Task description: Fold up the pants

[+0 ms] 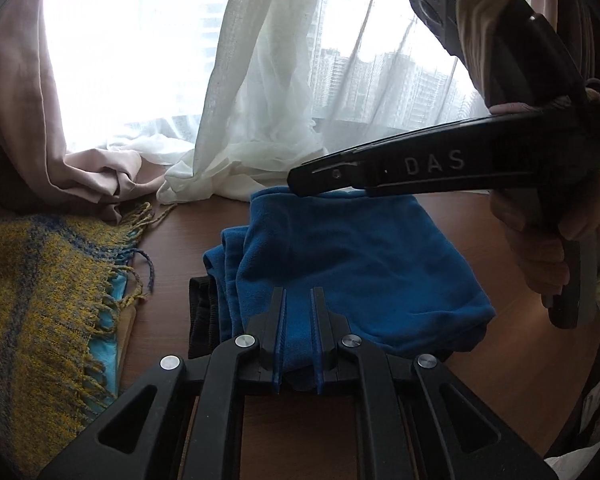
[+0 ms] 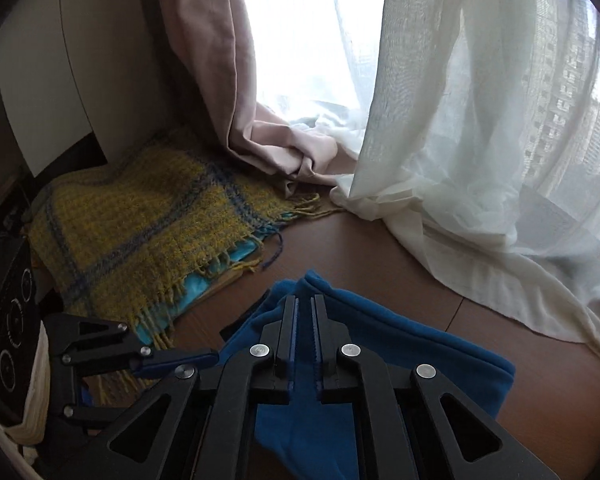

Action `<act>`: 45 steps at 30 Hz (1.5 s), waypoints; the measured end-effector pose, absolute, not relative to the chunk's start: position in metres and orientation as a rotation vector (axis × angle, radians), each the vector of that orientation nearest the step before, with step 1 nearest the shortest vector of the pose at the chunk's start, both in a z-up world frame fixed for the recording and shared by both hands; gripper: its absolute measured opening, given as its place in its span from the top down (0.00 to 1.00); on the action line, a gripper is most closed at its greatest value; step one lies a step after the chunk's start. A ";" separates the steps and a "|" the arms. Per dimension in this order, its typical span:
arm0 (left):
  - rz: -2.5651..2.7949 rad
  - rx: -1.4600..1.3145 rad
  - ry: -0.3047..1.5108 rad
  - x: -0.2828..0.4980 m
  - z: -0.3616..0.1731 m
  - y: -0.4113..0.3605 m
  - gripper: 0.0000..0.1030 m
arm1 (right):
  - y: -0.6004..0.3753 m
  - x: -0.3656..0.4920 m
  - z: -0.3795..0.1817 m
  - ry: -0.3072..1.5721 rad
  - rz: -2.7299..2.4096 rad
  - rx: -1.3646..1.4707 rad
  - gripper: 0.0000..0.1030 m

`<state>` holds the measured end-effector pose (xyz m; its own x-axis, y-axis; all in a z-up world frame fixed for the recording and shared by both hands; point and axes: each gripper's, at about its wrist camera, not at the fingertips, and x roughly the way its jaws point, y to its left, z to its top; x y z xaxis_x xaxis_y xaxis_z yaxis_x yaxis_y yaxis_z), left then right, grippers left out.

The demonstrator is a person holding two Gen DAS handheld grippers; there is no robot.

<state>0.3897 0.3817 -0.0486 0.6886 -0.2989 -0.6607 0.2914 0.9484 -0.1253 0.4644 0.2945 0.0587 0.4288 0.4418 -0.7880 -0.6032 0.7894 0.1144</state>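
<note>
Clearly the pants (image 1: 352, 264) were soft fleece, light and floppy, likely to sag and slide out of shape if lifted by one layer; a pinch at a folded edge or corner, through every layer, would hold best, I judged. They were bright blue, with a dark waistband (image 1: 202, 312) showing at the left, already stacked into a compact bundle with slightly uneven edges. They lay on the brown table (image 1: 172, 236), near the yellow scarf (image 1: 40, 280) and the white curtain (image 1: 252, 120). The left gripper (image 1: 299, 300) and the right gripper (image 2: 305, 308) each hovered over the bundle, jaws drawn nearly together, nothing pinched between them.
</note>
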 end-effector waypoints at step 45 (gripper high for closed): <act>-0.208 -0.085 0.791 0.405 -0.048 0.411 0.85 | 0.299 0.548 -0.014 1.180 0.595 0.052 0.96</act>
<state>0.4048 0.4109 -0.0483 0.6840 -0.2173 -0.6964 0.1538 0.9761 -0.1536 0.5481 0.2990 -0.0139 0.2465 0.4627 -0.8516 -0.4096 0.8461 0.3412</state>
